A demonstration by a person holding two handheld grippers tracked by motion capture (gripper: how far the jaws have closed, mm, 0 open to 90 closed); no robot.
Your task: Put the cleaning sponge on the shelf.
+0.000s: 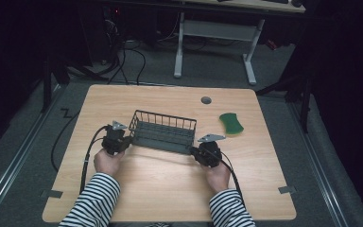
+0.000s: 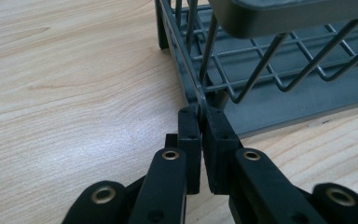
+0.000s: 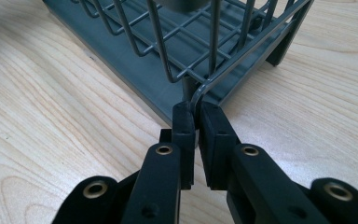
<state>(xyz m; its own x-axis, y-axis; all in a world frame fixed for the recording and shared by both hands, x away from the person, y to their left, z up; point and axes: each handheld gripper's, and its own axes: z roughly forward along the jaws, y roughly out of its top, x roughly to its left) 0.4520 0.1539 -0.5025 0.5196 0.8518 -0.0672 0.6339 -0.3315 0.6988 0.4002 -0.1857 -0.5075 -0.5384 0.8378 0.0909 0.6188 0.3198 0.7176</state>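
Basket of grey wire sits on the table between both tongs, gripped at opposite ends, probably for a level two-handed lift. Left gripper pinches the corner wire; right gripper pinches the opposite corner's. Beyond the right one, well apart, lies a green sponge.

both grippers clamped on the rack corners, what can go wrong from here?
1. The left hand-held gripper and right hand-held gripper each pinch only a thin rim wire of the dark grey wire dish rack with their tips; it may slip or pivot on lifting.
2. Uneven lifting could tilt the rack and twist a corner out.
3. The green sponge lies close by; a rightward move could hit it.
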